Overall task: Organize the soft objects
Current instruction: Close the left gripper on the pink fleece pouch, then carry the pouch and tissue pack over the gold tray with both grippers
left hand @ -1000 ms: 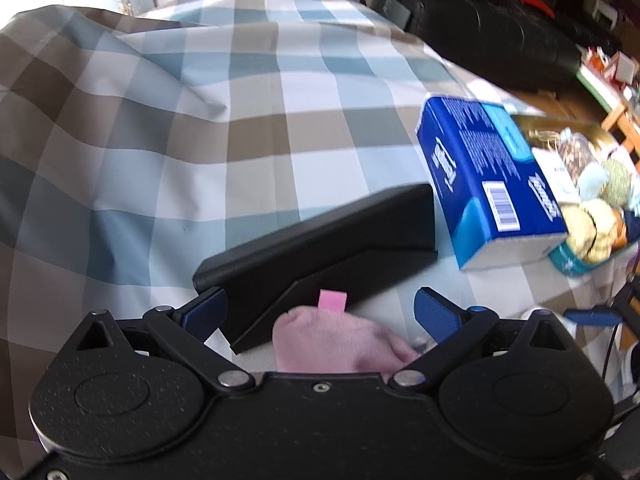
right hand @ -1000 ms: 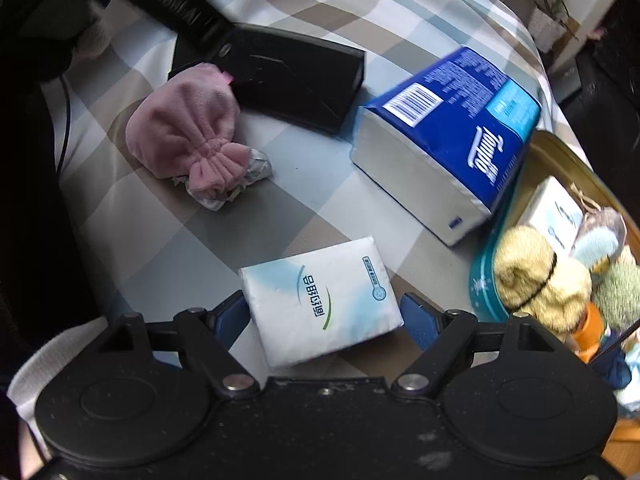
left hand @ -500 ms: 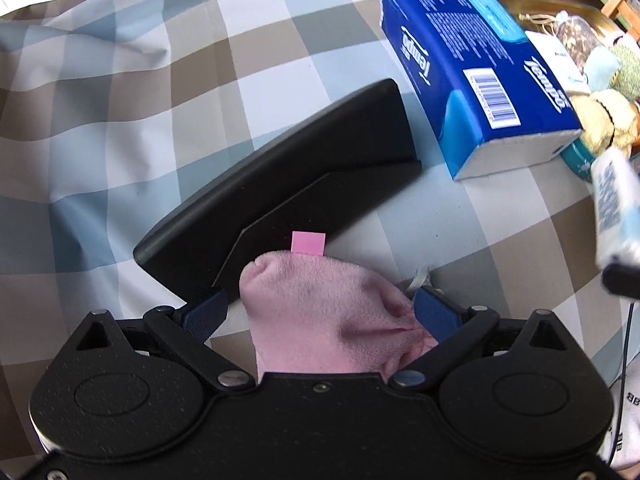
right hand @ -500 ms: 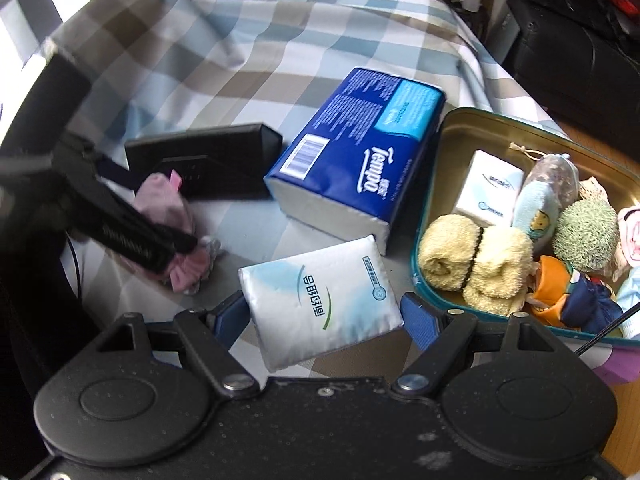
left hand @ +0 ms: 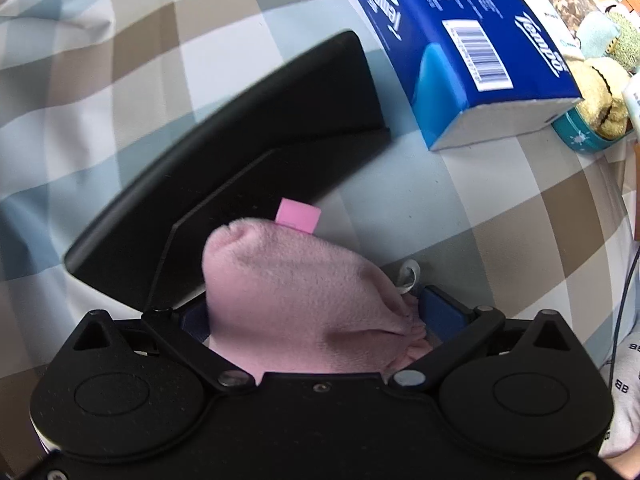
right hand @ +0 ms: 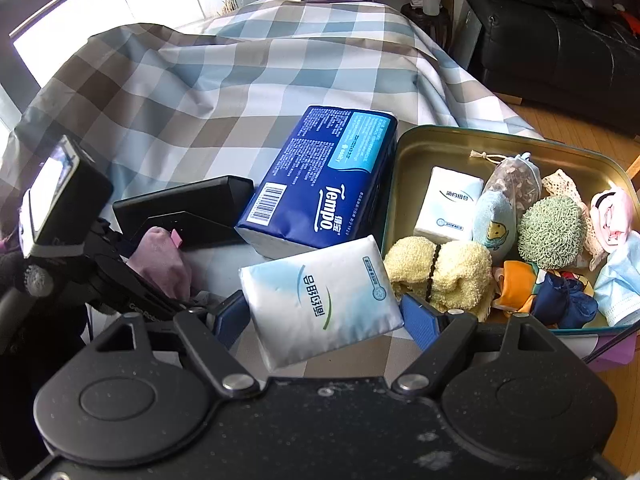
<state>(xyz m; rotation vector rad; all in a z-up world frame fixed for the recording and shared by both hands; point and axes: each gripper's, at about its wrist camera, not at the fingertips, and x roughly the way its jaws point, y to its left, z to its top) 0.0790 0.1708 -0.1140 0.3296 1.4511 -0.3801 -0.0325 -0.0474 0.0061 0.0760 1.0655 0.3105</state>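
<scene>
My left gripper [left hand: 316, 316] is shut on a pink soft cloth item [left hand: 304, 296] with a pink tag, low over the checked cloth. It also shows at the left of the right wrist view [right hand: 160, 264]. My right gripper [right hand: 320, 316] is shut on a white tissue pack [right hand: 320, 296] and holds it above the cloth, just left of the green tin tray [right hand: 404, 152]. The tray holds several soft things: a yellow towel roll [right hand: 440, 272], a small tissue pack [right hand: 448, 208], a green ball [right hand: 552, 232].
A blue Tempo tissue pack [right hand: 324, 184] lies beside the tray; it also shows in the left wrist view [left hand: 460, 40]. A black box [left hand: 240, 160] lies just ahead of the pink item. A black sofa [right hand: 560, 40] stands beyond the table's right edge.
My left gripper has come down around the pink item and shut on it. My right gripper has lifted the white tissue pack off the cloth and swung toward the tray.
</scene>
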